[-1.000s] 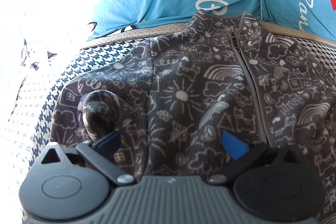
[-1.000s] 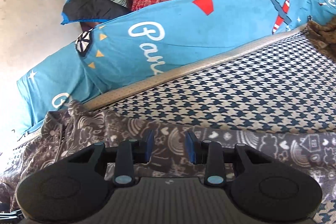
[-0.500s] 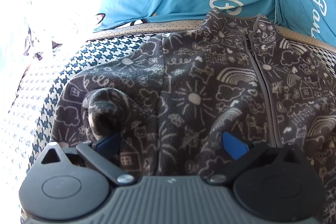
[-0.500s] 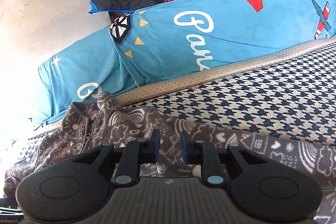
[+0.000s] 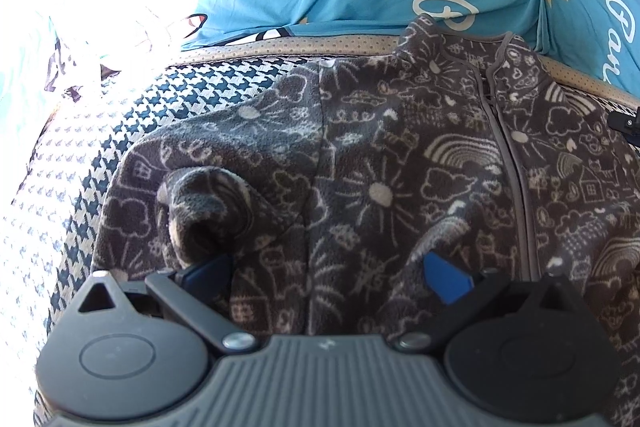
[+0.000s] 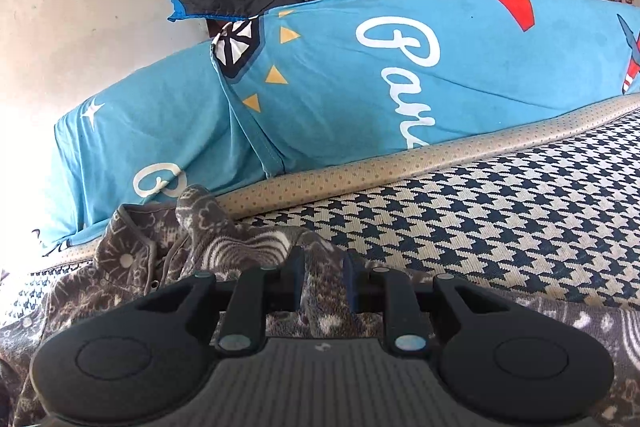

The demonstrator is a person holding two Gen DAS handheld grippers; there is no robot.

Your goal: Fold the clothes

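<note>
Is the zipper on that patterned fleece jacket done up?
Yes, the fleece jacket lies front-up with its zipper closed, up to just below the collar.

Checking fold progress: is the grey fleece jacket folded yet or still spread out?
Spread, not folded. The fleece jacket lies front-up on the houndstooth cover, zipper closed; only the sleeve cuff is bunched.

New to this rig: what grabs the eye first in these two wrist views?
The dark grey fleece jacket with white doodle print, spread zip-up on the houndstooth cover, fills the left wrist view. Behind it runs the bright blue bedding with white script lettering. The right gripper has its fingers closed on a ridge of fleece, while the left gripper is wide open over the jacket's front.
</note>
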